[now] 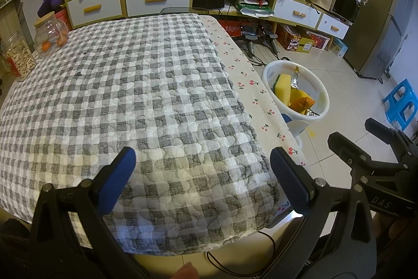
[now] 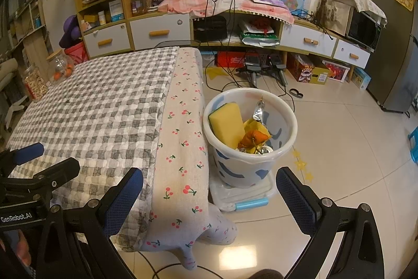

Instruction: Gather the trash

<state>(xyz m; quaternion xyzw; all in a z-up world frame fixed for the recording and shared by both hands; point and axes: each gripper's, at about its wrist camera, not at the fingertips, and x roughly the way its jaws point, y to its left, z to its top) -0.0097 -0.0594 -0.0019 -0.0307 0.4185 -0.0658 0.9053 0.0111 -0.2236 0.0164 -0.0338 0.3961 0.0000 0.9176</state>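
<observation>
Checked grey-and-white quilt (image 1: 125, 101) covers nearly the whole table in the left wrist view, with a cherry-print cloth (image 1: 243, 75) showing along the table's right edge and two glass jars (image 1: 51, 34) at its far left corner; no loose litter shows on the quilt. Off that right edge, on the floor, stands the white bin (image 1: 322, 90), already holding a yellow sponge (image 1: 283, 89), crumpled foil (image 1: 296, 79) and orange and yellow wrappers (image 1: 303, 101). Such scraps look light, soft and crushable, so a pinch across the middle would likely do, though foil may slip. The left gripper (image 1: 202, 177) hangs over the table's near edge, fingers wide apart and holding nothing. The bin's base is hidden behind the table edge here. From the right wrist view, the bin (image 2: 290, 122) shows whole, just beside the table's right edge and seated on a clear lidded box (image 2: 245, 198); the sponge (image 2: 227, 124) leans inside on the table side. The right gripper (image 2: 209, 198) is likewise spread apart and empty, before the table's near right corner. What lies at the bin's bottom is too tangled to make out.
</observation>
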